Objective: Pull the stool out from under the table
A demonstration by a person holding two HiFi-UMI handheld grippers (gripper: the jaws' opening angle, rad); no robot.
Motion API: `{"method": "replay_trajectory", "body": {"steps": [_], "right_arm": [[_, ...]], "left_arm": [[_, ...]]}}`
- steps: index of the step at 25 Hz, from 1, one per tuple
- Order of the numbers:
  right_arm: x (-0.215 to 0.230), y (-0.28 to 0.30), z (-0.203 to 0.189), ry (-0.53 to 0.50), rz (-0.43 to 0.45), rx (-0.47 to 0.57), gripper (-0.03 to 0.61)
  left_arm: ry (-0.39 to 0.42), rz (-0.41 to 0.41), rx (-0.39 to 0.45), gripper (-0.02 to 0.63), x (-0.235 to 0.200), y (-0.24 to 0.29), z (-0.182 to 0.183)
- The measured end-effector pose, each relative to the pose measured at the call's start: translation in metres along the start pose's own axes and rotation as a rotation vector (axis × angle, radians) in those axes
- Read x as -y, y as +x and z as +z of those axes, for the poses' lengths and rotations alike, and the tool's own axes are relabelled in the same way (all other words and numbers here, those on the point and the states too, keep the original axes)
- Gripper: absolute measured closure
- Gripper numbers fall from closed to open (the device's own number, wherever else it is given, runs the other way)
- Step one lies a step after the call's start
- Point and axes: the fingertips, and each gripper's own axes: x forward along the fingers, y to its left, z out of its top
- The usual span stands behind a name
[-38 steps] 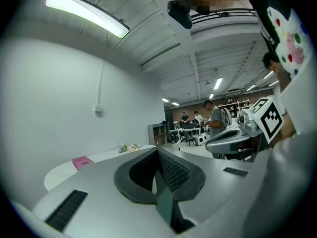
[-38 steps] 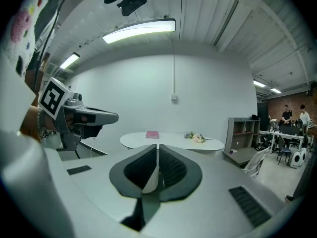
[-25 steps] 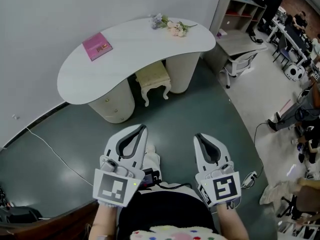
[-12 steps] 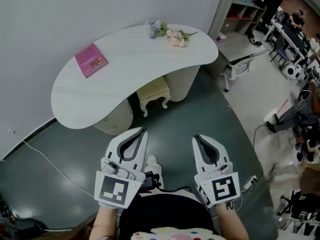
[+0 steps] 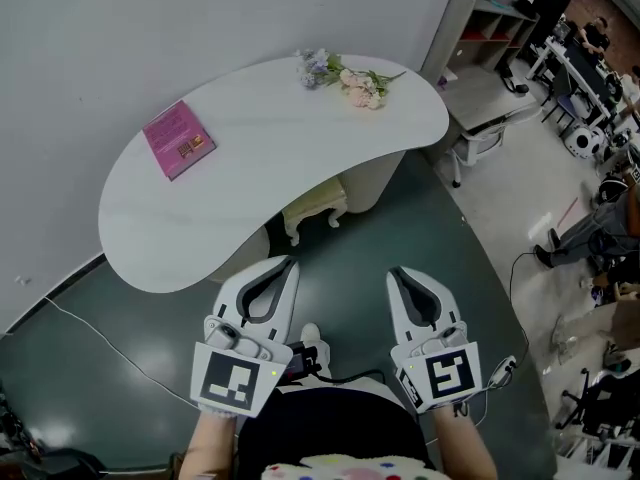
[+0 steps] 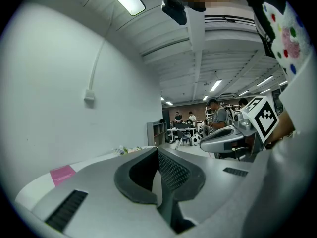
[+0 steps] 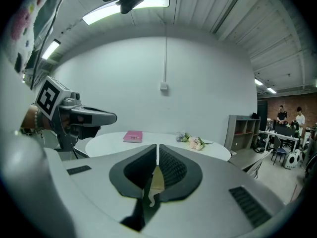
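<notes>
Left tool [image 5: 287, 262] and right tool [image 5: 396, 273], both closed and empty, have neared the table [image 5: 270, 158] and half-hidden stool [image 5: 318, 206].

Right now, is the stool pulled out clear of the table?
No, the stool sits tucked under the white table, only its front edge and legs showing past the tabletop.

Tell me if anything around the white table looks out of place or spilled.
Nothing is spilled or damaged. On the white kidney-shaped table, a bunch of pale flowers lies loose without a vase, and the pink book sits skewed. The cream stool stands tucked underneath.
</notes>
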Motion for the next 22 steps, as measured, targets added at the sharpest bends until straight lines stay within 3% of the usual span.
{"method": "replay_trajectory", "body": {"steps": [9,22], "right_arm": [[0.0,0.038,0.011,0.007,-0.014,0.004,0.537],[-0.007,0.055,0.011,0.005,-0.012,-0.019,0.537]], "left_arm": [[0.005,-0.011,-0.001,0.597,-0.037,0.017,0.002],[-0.013,-0.017,0.007,0.597,-0.055,0.023,-0.002]]}}
